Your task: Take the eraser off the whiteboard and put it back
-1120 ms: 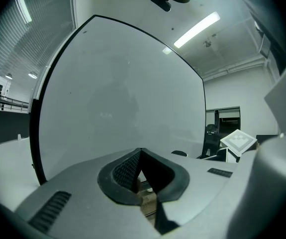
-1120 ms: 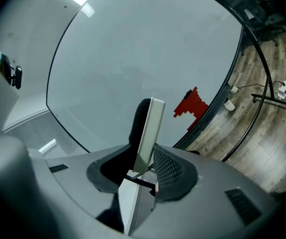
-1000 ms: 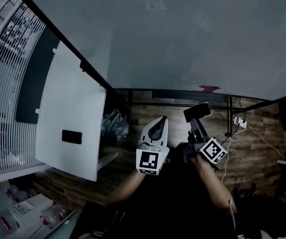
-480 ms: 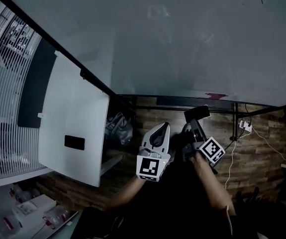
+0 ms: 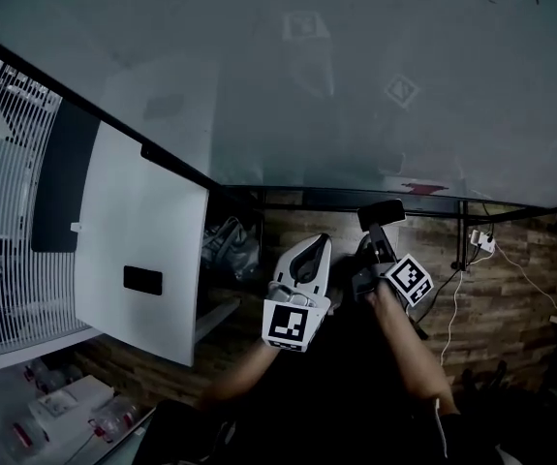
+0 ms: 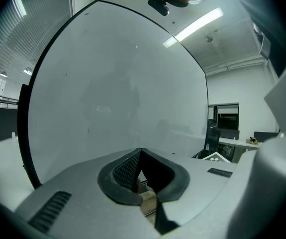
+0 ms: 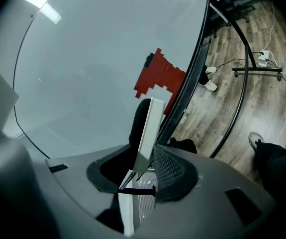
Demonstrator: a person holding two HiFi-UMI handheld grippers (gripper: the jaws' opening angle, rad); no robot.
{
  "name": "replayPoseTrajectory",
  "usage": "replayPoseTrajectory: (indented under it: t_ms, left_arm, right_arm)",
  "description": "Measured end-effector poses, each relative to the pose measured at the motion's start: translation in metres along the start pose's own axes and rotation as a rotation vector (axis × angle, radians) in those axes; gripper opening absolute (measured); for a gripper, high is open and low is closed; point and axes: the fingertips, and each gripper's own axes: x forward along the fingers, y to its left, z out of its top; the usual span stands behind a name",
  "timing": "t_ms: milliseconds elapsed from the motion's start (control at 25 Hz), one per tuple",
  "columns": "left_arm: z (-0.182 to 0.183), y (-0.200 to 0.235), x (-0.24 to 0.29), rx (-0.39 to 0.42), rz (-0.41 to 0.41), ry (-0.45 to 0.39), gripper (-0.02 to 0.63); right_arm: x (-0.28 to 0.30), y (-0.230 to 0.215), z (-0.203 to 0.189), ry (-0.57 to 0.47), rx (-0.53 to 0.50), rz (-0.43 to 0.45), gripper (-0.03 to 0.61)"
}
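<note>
right claw (image 7: 143, 172): clamped on the eraser, one pad against each flat side.
eraser (image 7: 146, 126): a thin slab with a white body and dark felt on the face towards the board. It stands on edge and sticks out past the jaw tips. In the head view it (image 5: 382, 212) sits just beneath the board's lower edge, and whether it touches the board cannot be told.
left claw (image 6: 141, 153): jaws together at the tips with nothing between them. In the head view it (image 5: 309, 252) is just beside the right claw (image 5: 379, 245), and both point towards the board.
marker cubes: one on the left claw (image 5: 289, 321) and one on the right (image 5: 412, 281), each nearer the person than its jaws.
whiteboard (image 7: 93, 73): pale, dark-framed, filling the upper part of the head view (image 5: 355, 85).
red patch (image 7: 157, 78): stepped outline, on the board near its lower edge, just beyond the eraser.
floor (image 7: 232, 108): wood planks under the board's stand.
power strip (image 5: 479, 242): on the floor at the right, with cables.
</note>
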Motion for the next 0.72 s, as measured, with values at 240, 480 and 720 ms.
replayPoseTrajectory:
  t_ms: [240, 480, 720]
  left_arm:
    - [-0.008, 0.003, 0.004, -0.009, -0.005, 0.016, 0.000]
    - [-0.009, 0.009, 0.006, 0.005, -0.005, 0.028, 0.000]
    - [-0.006, 0.011, 0.011, 0.007, -0.011, 0.031, 0.000]
  right_arm:
    - [0.010, -0.017, -0.007, 0.020, 0.035, -0.021, 0.147]
    - [0.021, -0.027, -0.007, 0.035, 0.050, -0.035, 0.147]
    - [0.030, -0.031, -0.005, 0.034, 0.079, -0.041, 0.147]
